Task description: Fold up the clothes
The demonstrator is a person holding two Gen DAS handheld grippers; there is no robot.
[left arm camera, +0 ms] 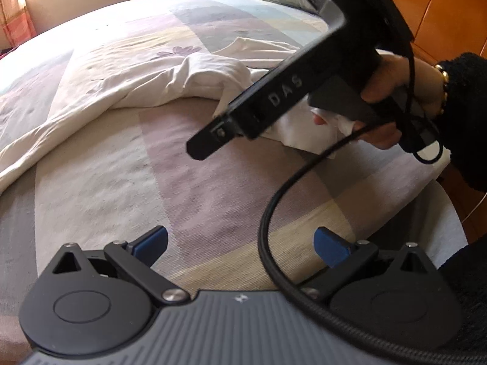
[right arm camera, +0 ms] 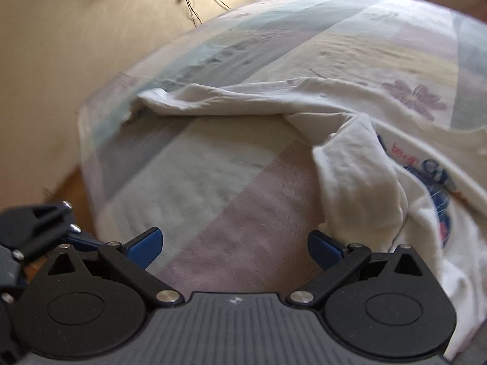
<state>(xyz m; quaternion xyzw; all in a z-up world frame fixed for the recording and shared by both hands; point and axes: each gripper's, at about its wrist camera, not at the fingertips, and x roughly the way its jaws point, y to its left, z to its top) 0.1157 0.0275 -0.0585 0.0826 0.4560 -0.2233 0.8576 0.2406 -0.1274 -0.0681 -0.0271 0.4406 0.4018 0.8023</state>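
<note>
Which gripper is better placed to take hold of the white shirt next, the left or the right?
Probably the right gripper: its open jaws sit just beside the white shirt. The left gripper, also open, has only bare bedspread before it.

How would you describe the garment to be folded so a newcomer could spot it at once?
On the bed with the pastel patchwork cover lies a crumpled white T-shirt, beside the open right gripper. Only it bears a blue and red print on its front.
</note>
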